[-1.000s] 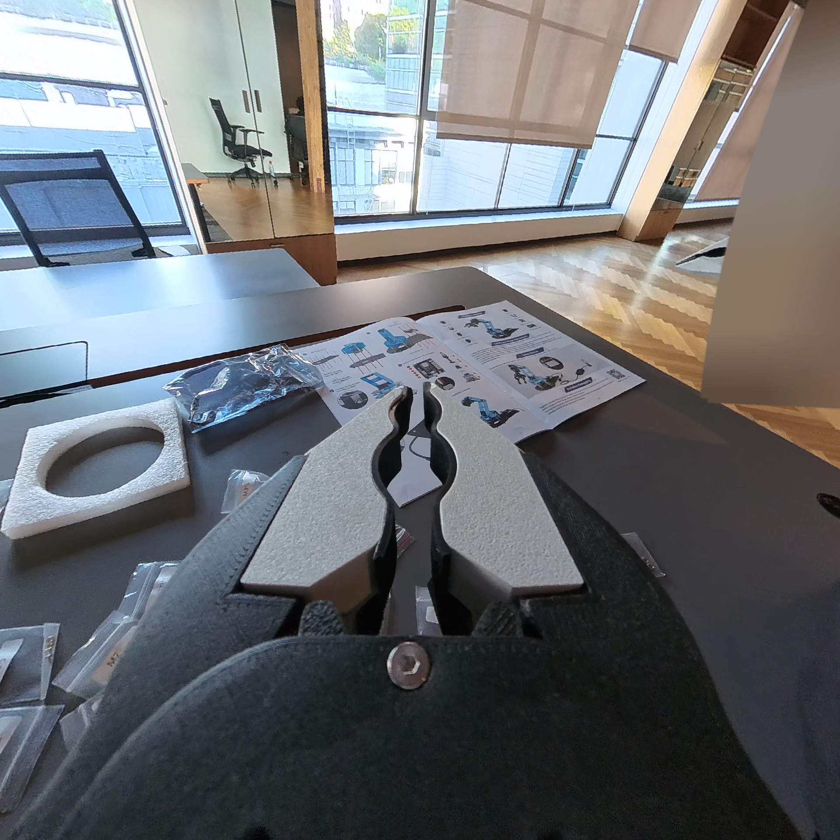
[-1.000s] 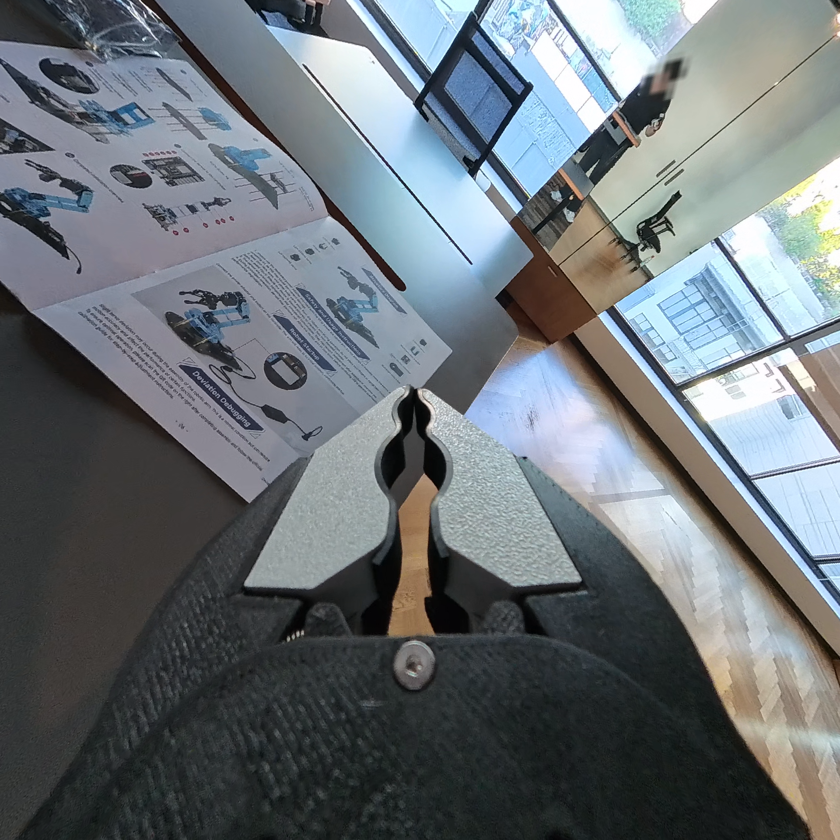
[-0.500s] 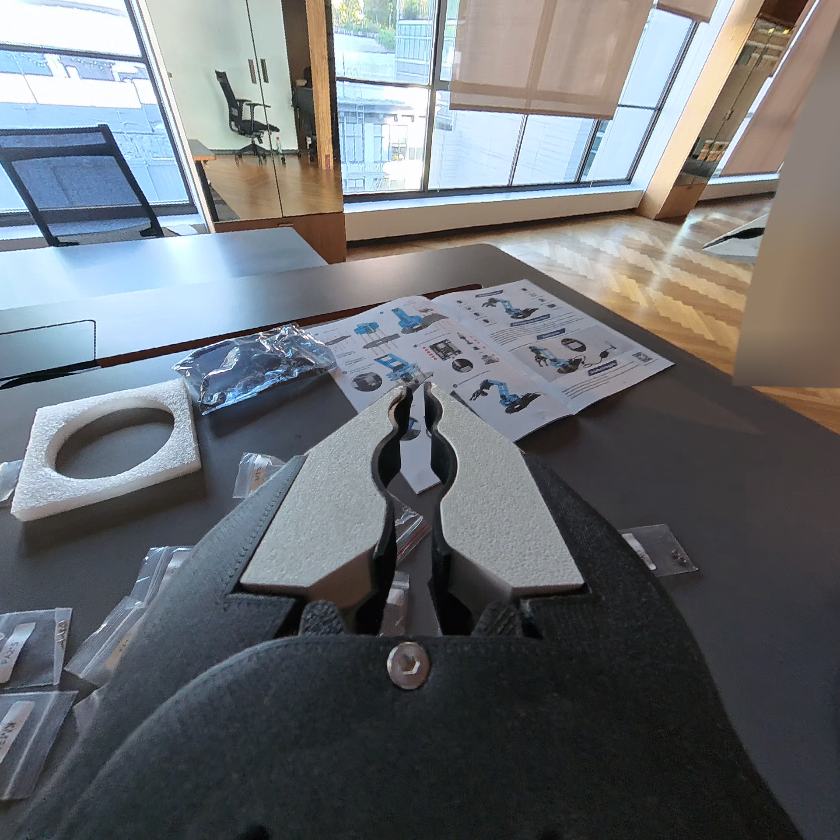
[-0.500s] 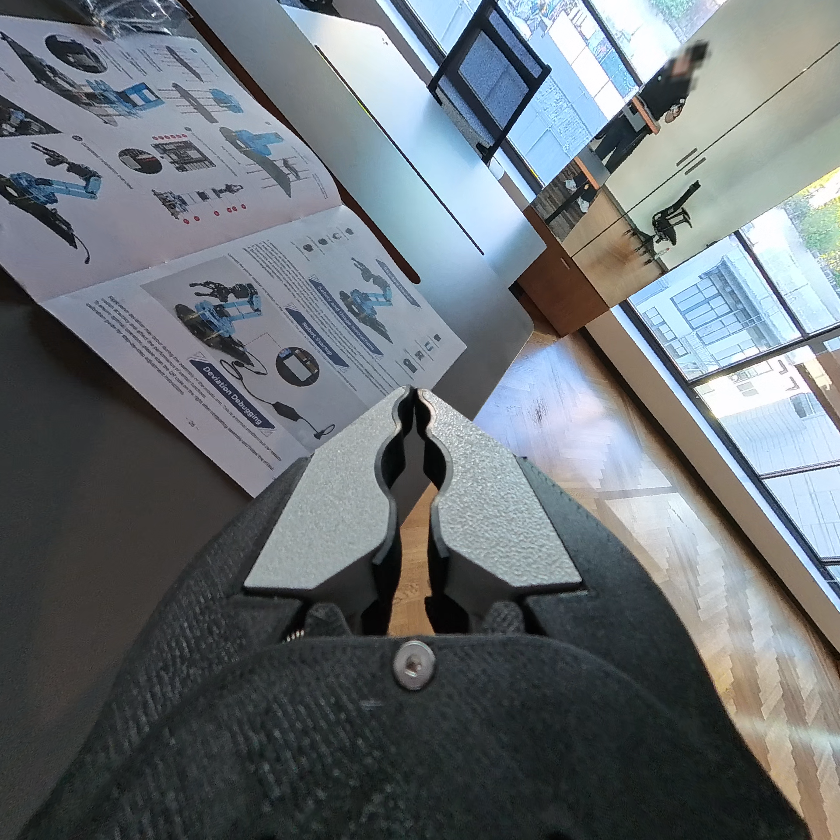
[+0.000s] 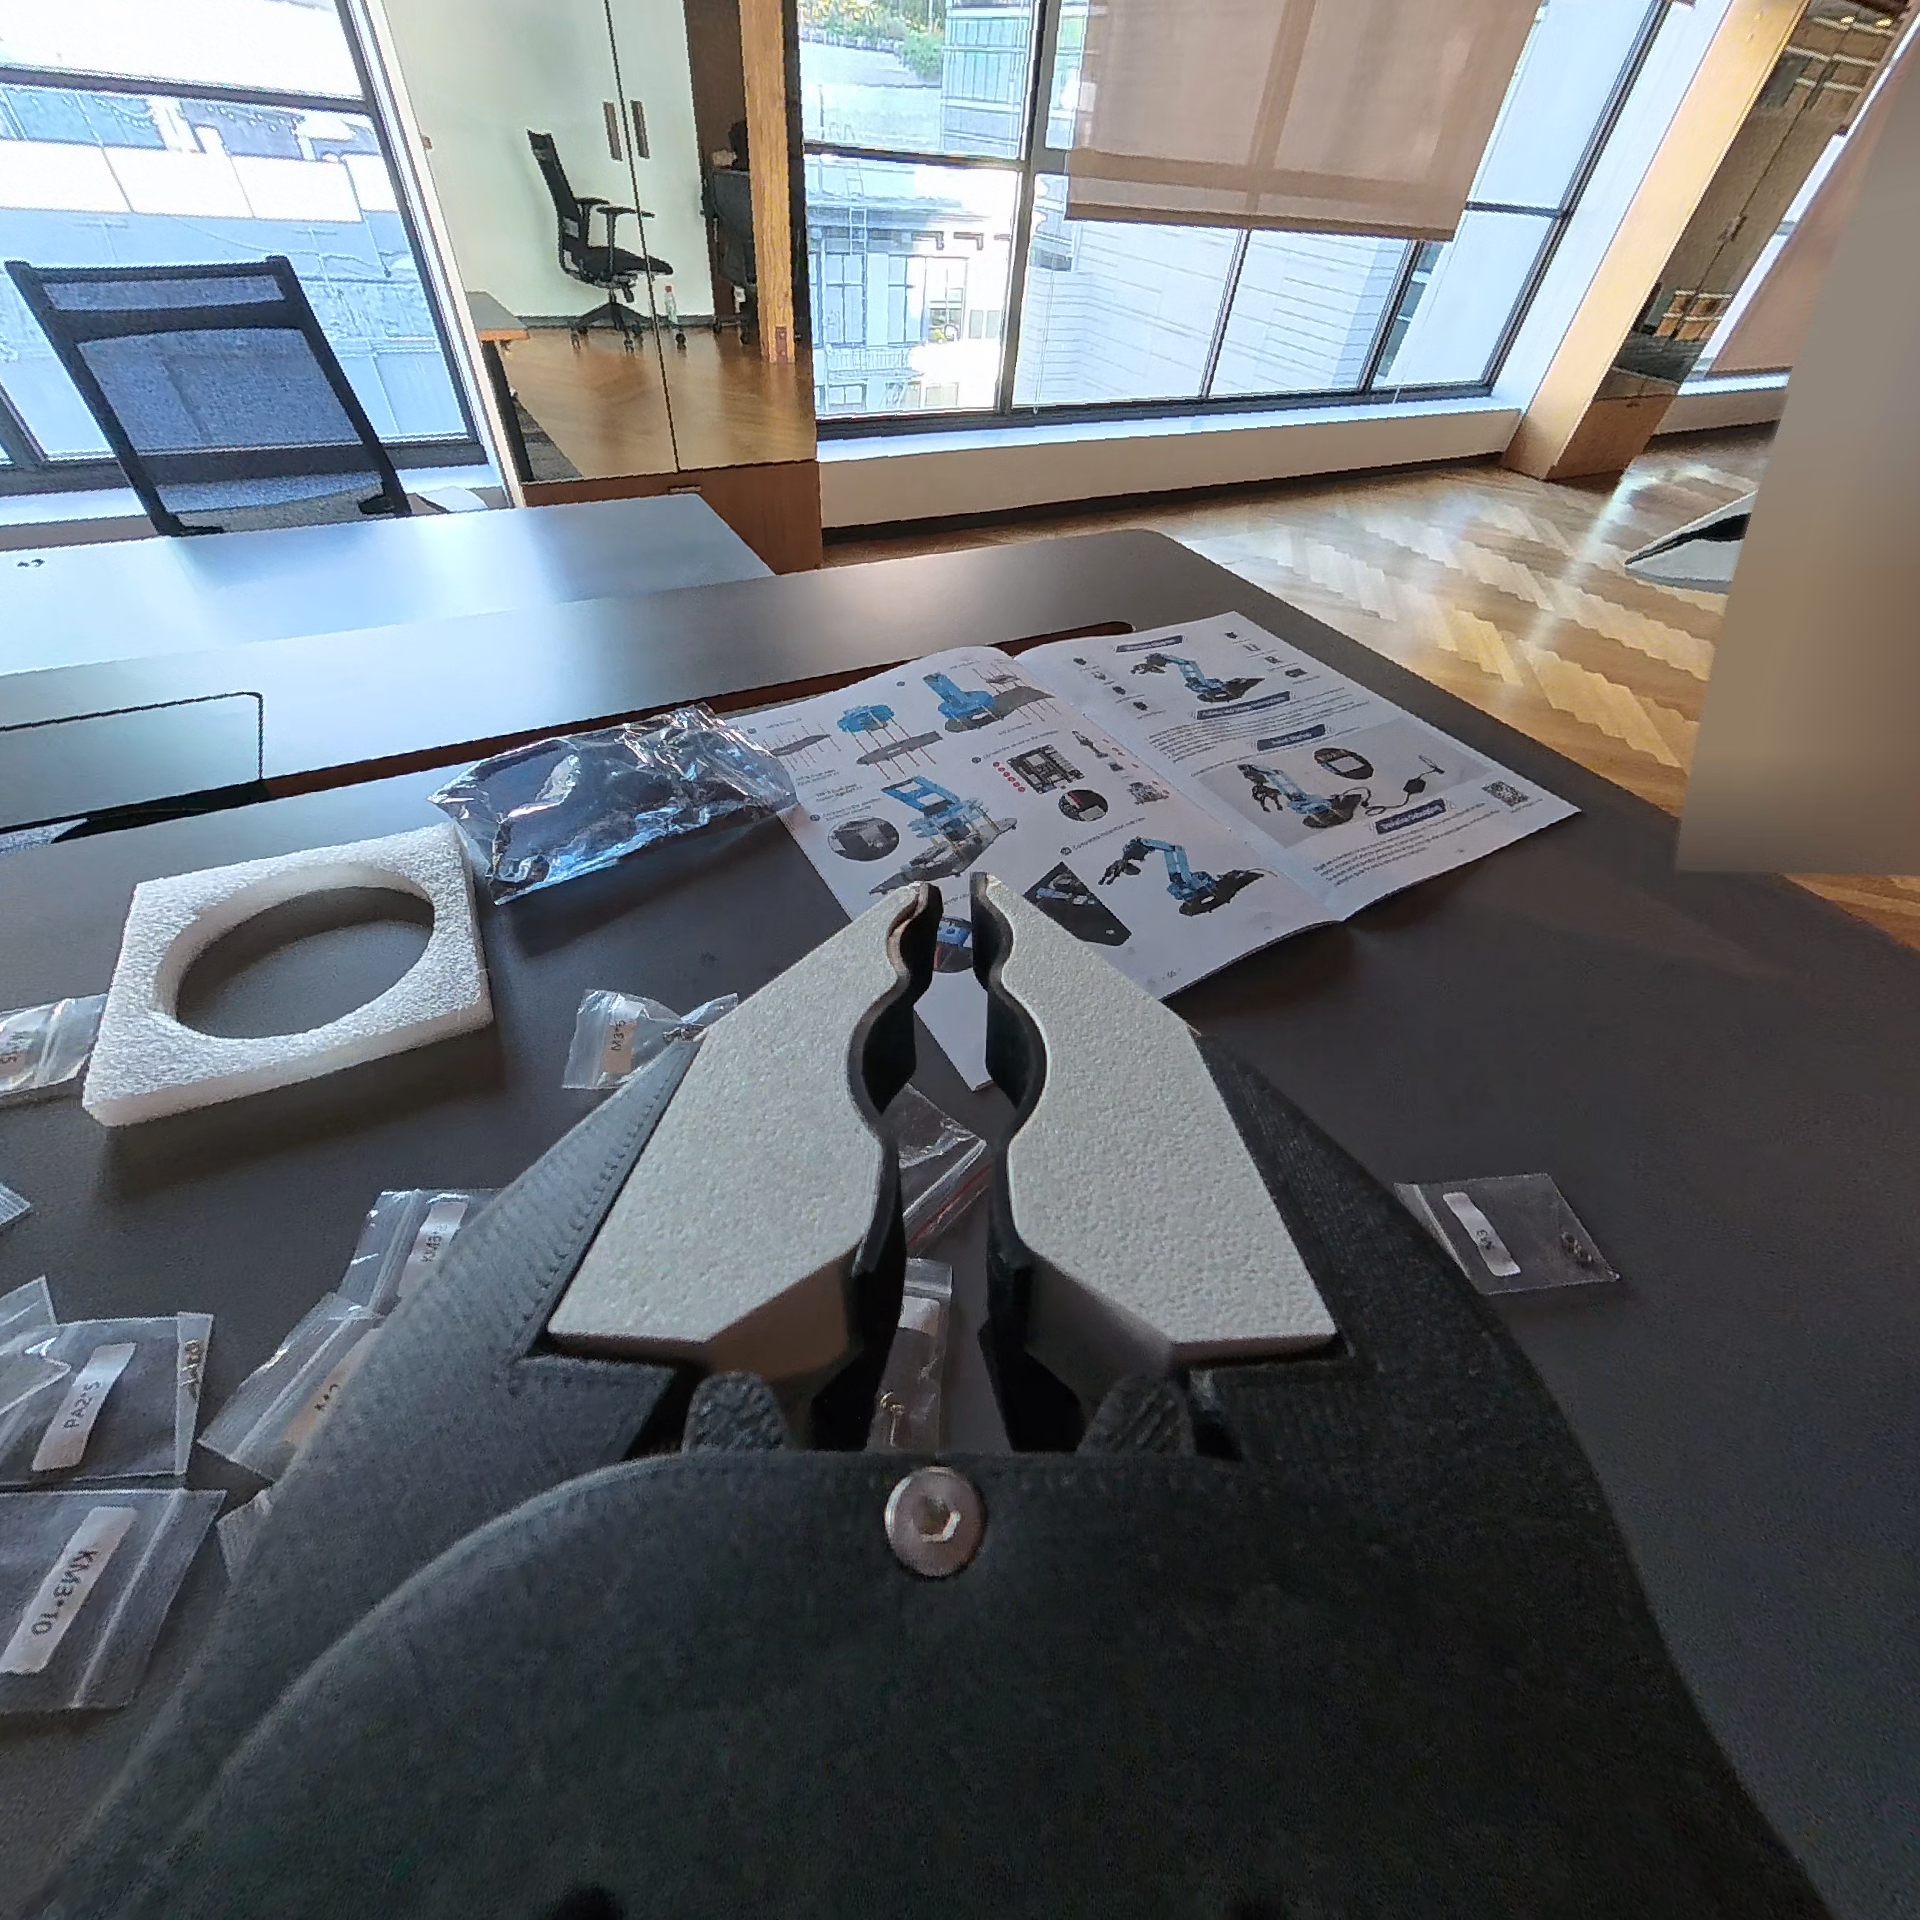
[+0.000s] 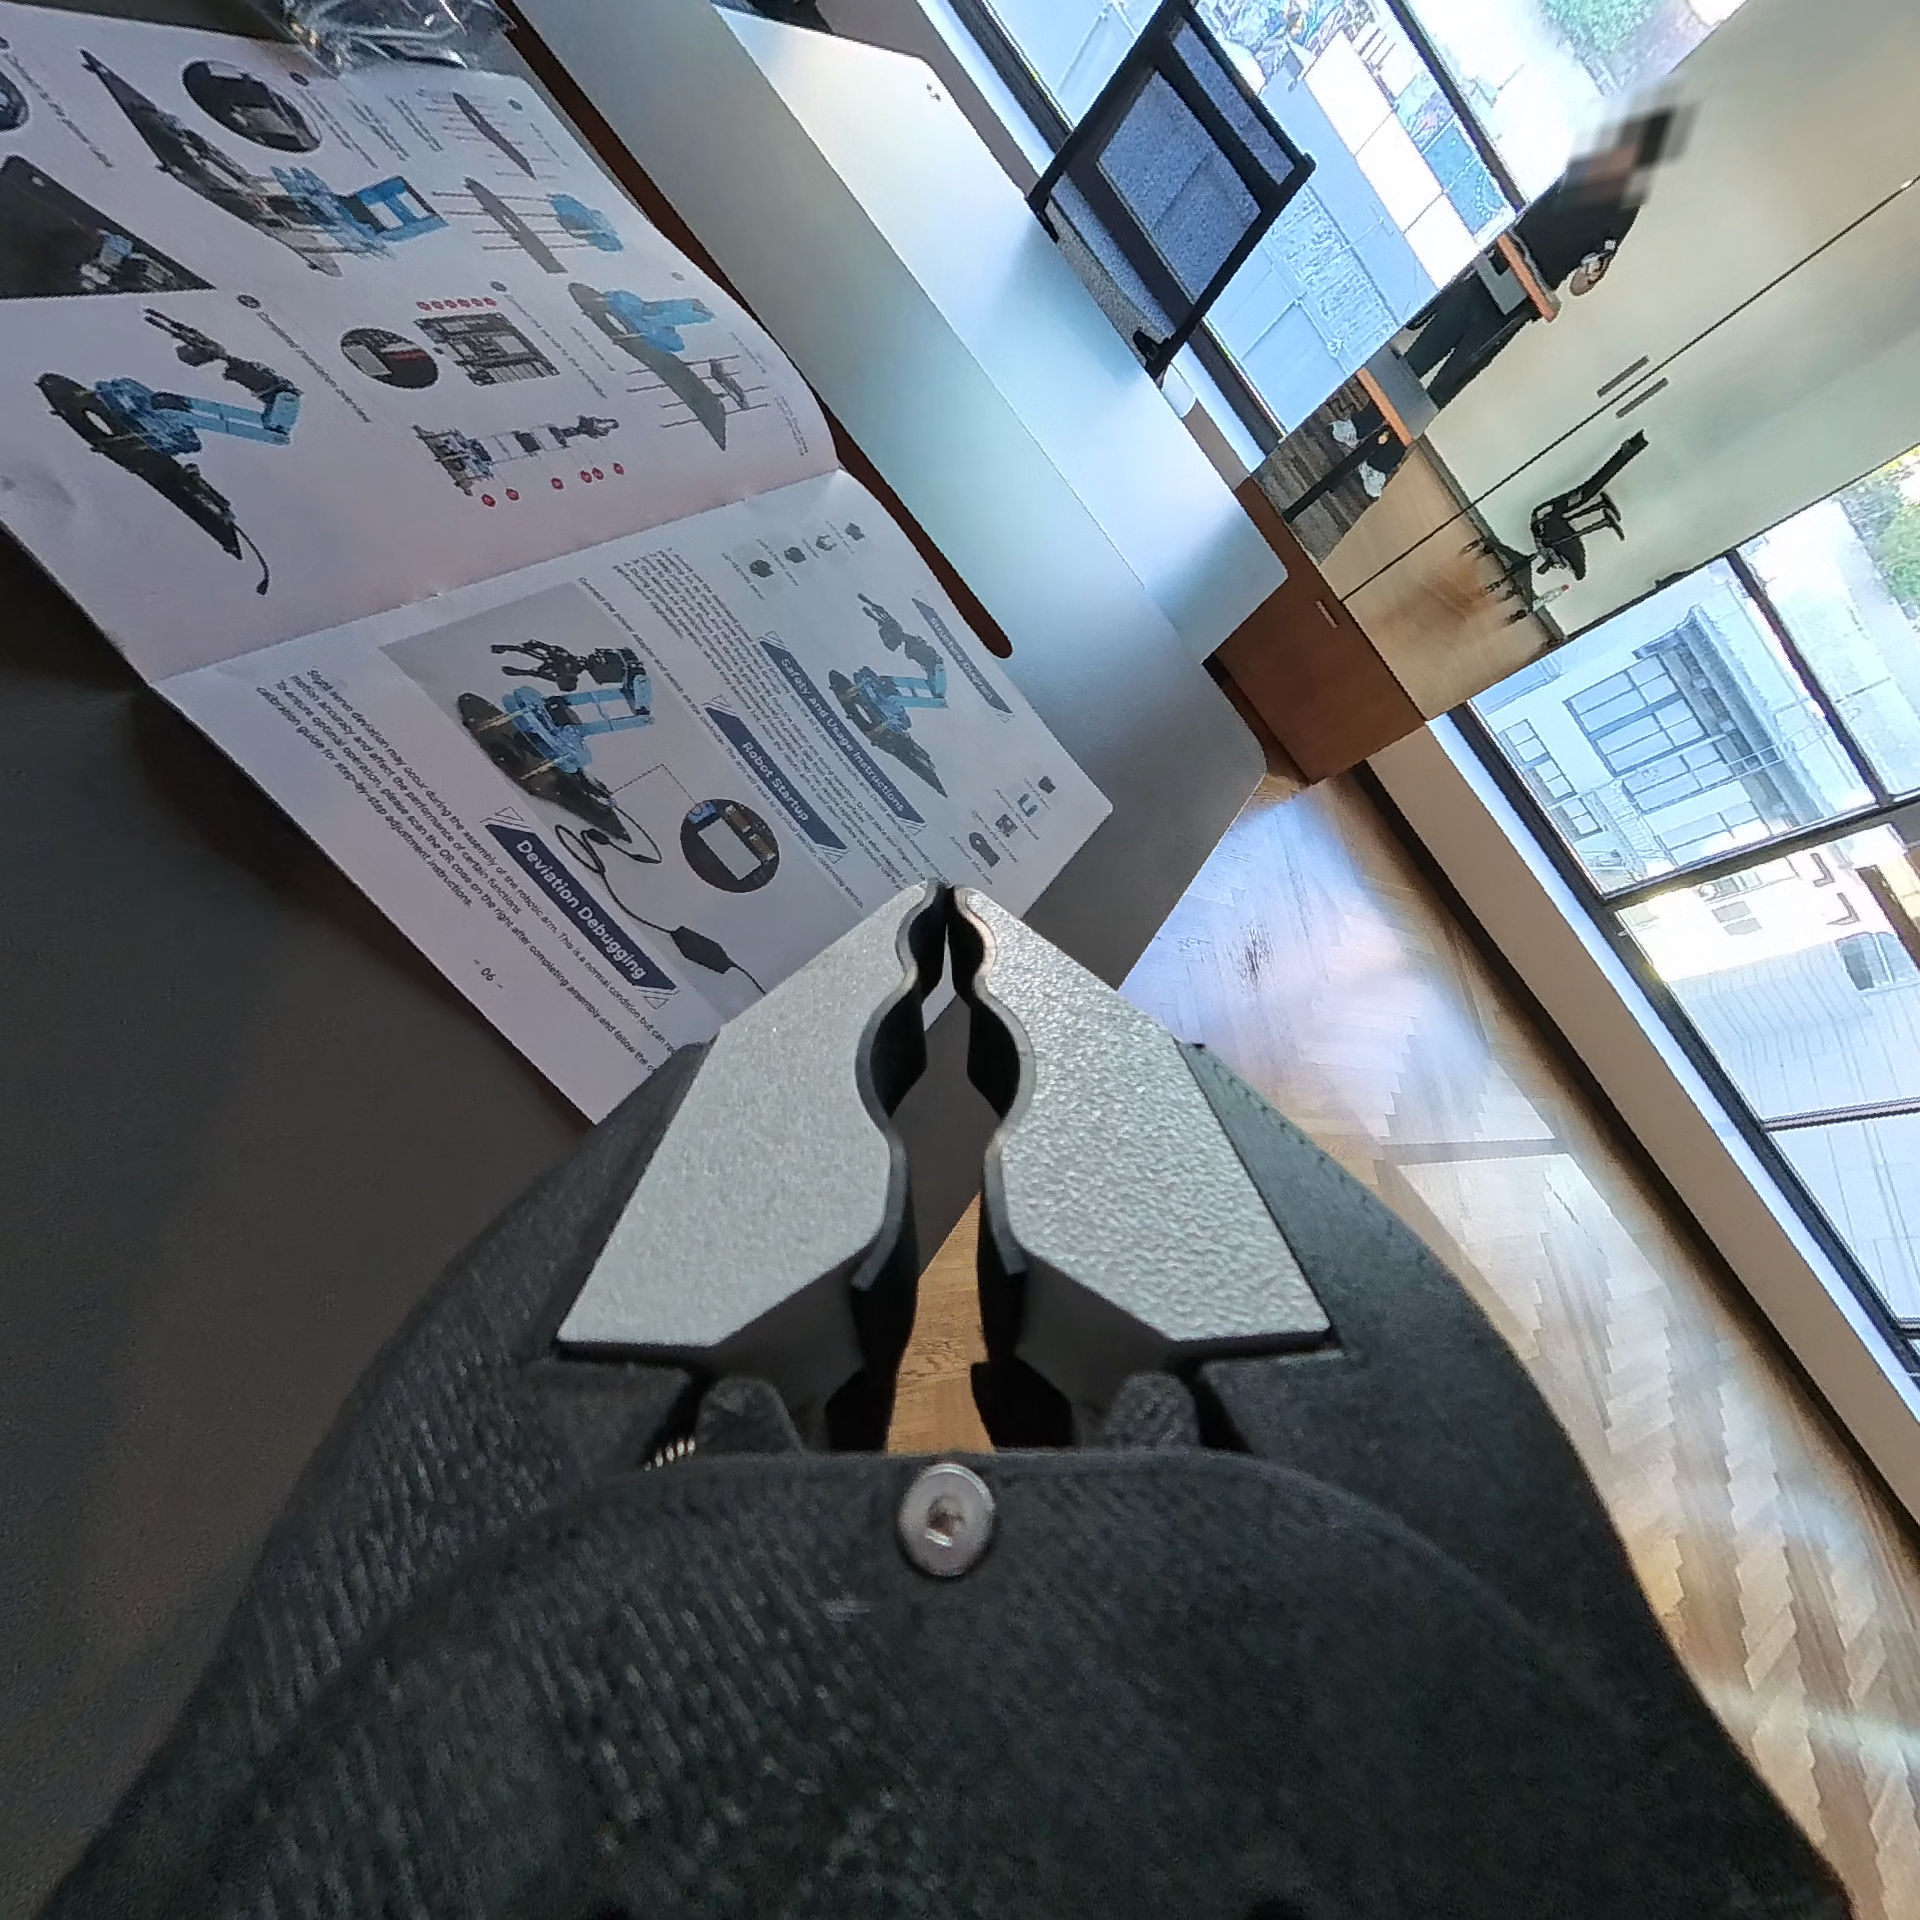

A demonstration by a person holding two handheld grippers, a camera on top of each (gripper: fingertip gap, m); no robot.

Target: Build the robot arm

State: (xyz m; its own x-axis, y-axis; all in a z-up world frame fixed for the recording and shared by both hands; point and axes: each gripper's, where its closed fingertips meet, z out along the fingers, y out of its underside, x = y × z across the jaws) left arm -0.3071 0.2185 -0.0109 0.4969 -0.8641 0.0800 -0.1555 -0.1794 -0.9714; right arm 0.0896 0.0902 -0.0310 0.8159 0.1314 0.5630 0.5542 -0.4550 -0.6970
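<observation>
My left gripper hovers low over a dark table, its fingers nearly together and holding nothing. Its tips point at the near edge of an open instruction booklet. Small clear zip bags of hardware lie under and around it, one in the gap between the fingers, one to the right and several to the left. My right gripper is shut and empty, held tilted above the table's edge just past the booklet's corner.
A white foam square with a round hole and a crinkled blue-silver bag lie at the left rear. A light grey desk and a black chair stand behind. A grey panel is at the right. Wooden floor lies beyond the table. Tip to tip, the grippers are about 40 cm apart.
The left gripper has drawn back and up, so more small bags show around it. The right view has shifted slightly along the booklet and its fingertips have come together.
</observation>
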